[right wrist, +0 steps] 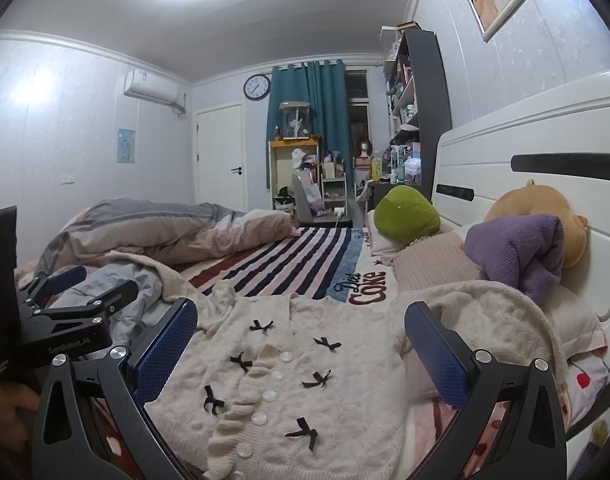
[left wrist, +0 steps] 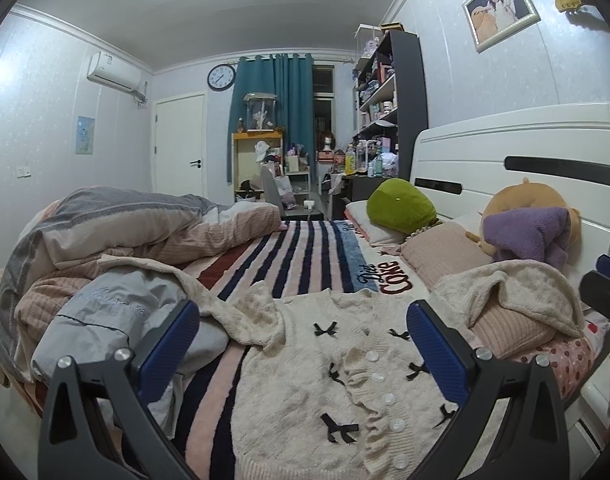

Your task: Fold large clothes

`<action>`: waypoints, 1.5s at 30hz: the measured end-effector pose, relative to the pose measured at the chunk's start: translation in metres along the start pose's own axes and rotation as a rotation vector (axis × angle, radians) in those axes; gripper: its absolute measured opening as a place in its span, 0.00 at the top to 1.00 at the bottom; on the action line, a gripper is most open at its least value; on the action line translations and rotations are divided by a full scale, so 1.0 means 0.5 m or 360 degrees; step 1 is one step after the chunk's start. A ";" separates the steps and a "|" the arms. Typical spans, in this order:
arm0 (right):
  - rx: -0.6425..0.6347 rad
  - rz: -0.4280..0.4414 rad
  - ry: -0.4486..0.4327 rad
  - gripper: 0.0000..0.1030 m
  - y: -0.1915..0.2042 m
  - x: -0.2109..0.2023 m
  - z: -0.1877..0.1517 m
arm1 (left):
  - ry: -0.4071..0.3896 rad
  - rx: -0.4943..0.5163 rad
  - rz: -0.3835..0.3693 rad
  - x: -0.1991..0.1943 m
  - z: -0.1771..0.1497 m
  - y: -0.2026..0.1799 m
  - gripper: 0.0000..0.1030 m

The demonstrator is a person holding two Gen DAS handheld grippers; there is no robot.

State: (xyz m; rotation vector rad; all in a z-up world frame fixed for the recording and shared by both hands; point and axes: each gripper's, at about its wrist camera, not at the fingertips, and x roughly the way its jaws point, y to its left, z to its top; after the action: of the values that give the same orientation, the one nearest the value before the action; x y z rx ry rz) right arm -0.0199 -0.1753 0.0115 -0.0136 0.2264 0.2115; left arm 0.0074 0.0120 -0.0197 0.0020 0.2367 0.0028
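A cream knitted cardigan with white buttons and small black bows lies spread flat on the striped blanket; it also shows in the right wrist view. Its left sleeve is bunched up. My left gripper is open and empty, held just above the cardigan's lower part. My right gripper is open and empty above the cardigan too. The left gripper shows at the left of the right wrist view, open. The right gripper's fingers show at the right edge of the left wrist view.
A pale blue garment and a rumpled duvet lie to the left. A cream blanket, pink pillows, a green plush, a purple knit and the white headboard are to the right. Cluttered shelves stand beyond the bed.
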 end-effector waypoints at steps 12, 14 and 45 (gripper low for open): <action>-0.0018 0.0040 0.0047 0.00 0.012 0.058 -0.014 | 0.0062 0.0057 -0.0008 0.057 -0.013 0.015 0.01; -0.0020 0.0048 0.0063 0.00 0.012 0.076 -0.011 | 0.0096 0.0066 0.0007 0.079 -0.013 0.022 0.01; 0.0082 0.0104 0.0292 0.00 -0.062 0.419 0.005 | 0.0710 -0.0902 0.0182 0.600 0.041 0.679 0.35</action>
State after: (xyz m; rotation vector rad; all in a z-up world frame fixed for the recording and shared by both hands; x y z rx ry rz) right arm 0.1865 -0.1624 -0.0332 0.0256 0.4153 0.2701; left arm 0.3029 0.3522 -0.0695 -0.5543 0.6753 0.1856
